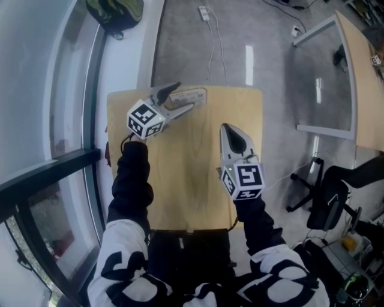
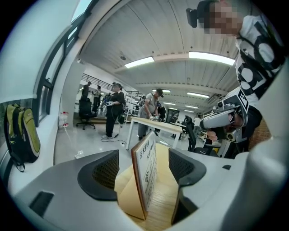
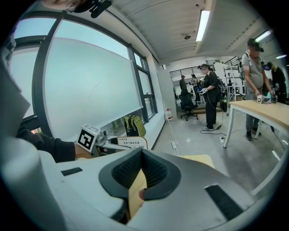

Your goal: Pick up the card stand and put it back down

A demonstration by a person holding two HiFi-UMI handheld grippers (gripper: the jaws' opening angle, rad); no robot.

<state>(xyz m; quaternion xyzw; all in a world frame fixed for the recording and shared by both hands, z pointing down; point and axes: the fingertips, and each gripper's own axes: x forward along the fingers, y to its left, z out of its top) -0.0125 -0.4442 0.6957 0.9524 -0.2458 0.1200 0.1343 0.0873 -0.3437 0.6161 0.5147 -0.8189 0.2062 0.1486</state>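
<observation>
The card stand (image 1: 197, 95), a wood-edged sign with print on its face, stands upright on the far part of the wooden table (image 1: 198, 180). My left gripper (image 1: 186, 96) is open around it. In the left gripper view the card stand (image 2: 146, 173) is between the two dark pads (image 2: 103, 173), with a gap on either side. My right gripper (image 1: 226, 128) hovers over the table's right half, shut and holding nothing. From the right gripper (image 3: 142, 155) view, the card stand (image 3: 128, 143) shows far off beside the left gripper's marker cube (image 3: 89, 137).
A window wall and sill run along the table's left side, with a green backpack (image 1: 117, 12) on the sill. A second table (image 1: 360, 72) and an office chair (image 1: 330, 198) stand to the right. People (image 2: 115, 108) work further back in the room.
</observation>
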